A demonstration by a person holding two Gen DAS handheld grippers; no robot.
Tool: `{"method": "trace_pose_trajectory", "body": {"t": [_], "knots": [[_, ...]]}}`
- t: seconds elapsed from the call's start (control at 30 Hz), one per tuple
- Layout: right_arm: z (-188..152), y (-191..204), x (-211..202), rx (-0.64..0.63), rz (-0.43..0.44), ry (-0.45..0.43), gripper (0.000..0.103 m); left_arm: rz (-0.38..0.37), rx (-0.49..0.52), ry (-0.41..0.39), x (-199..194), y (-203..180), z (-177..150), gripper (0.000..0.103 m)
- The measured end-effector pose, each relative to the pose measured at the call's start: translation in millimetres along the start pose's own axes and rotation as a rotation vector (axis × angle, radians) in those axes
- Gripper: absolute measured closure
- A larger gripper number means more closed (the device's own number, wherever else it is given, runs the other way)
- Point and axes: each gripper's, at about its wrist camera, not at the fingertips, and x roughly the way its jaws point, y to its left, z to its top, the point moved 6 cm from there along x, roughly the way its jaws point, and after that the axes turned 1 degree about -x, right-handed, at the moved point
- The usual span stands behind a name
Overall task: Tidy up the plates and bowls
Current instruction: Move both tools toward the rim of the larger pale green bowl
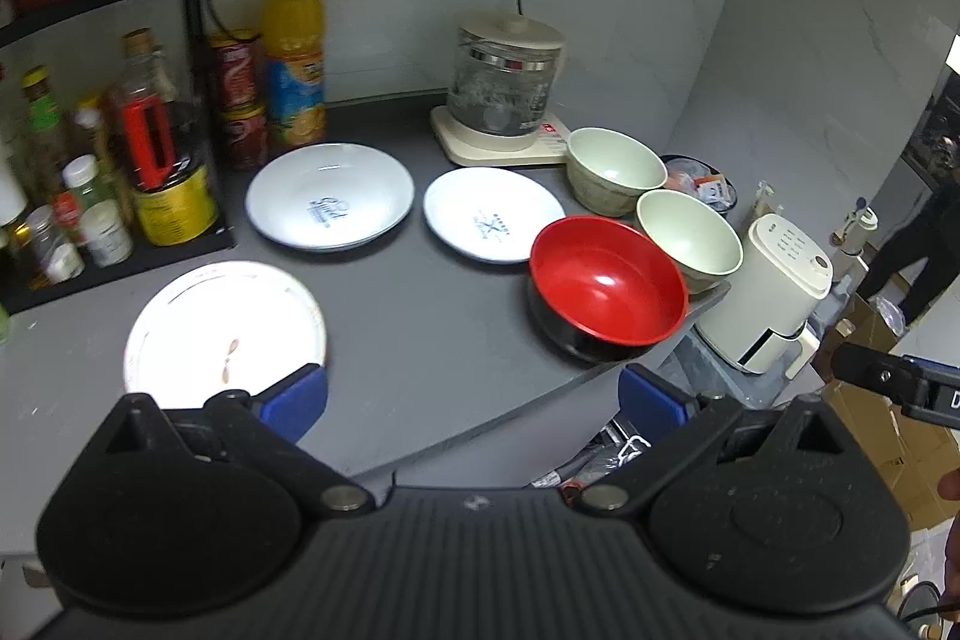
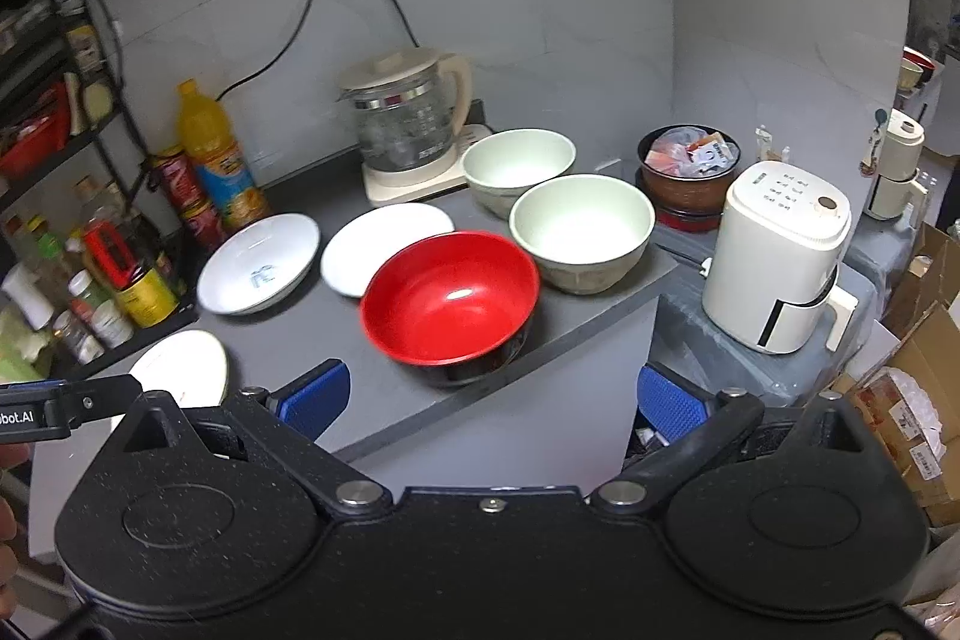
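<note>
You've got three round white ceramic plates (image 1: 330, 205) (image 1: 493, 214) (image 1: 225, 325) and three bowls on the grey bench (image 1: 432, 328): one glossy red bowl with black outside (image 1: 607, 280) at the right edge, two pale green bowls (image 1: 687, 238) (image 1: 615, 166) just behind it, touching. Bare bench lies between the near plate and the red bowl. Left hand-held gripper (image 1: 474, 400) and right hand-held gripper (image 2: 492, 397) both hang wide apart, holding nothing.

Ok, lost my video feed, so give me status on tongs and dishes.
Left tongs open, empty. Right tongs open, empty. Three plates, red bowl, two green bowls unstacked on counter. Nothing blocking.
</note>
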Motion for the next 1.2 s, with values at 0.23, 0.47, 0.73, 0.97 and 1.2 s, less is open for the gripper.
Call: {"method": "trace_pose_trajectory", "body": {"t": [0.23,0.47,0.73,0.97,1.2], "knots": [[21,-6,28,0.042,-0.048,0.011,0.0,-0.047,0.049,0.021,40,-14,38,0.001],[37,-10,53,0.091,-0.095,0.005,0.0,-0.11,0.097,0.048,77,-26,72,0.001],[45,-15,74,0.19,-0.113,0.008,0.0,-0.188,0.136,0.08,110,-43,93,0.001],[44,-35,86,0.308,-0.145,0.013,0.0,-0.231,0.182,0.101,132,-63,106,0.001],[45,-61,105,0.339,-0.182,0.03,0.0,-0.255,0.181,0.121,155,-84,115,0.002]]}}
